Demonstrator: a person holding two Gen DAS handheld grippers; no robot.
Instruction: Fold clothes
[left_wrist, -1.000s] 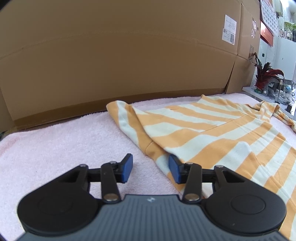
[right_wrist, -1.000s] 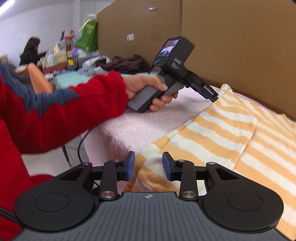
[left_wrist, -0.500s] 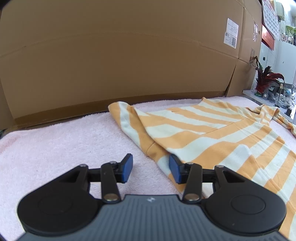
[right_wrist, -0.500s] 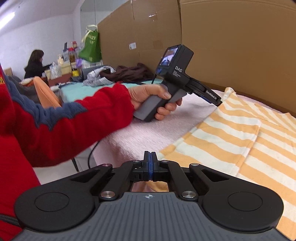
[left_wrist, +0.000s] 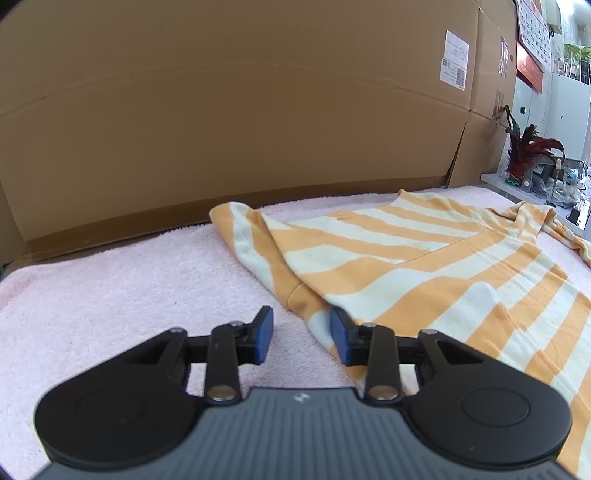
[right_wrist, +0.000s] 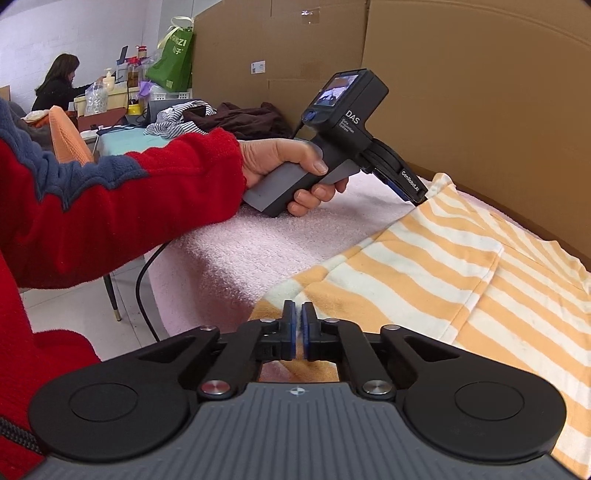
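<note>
Lying flat on the pink towel (left_wrist: 122, 280), the orange-striped shirt (left_wrist: 424, 266) has its near hem between both tongs. The right gripper (right_wrist: 298, 325) looks pinched tight on the hem corner; the left gripper (left_wrist: 301, 332) is closing, its pads not yet pressing, with the hem edge at its right finger only. If it closes there it could catch nothing, leaving the fold lopsided. No container in view holds anything I can tell
</note>
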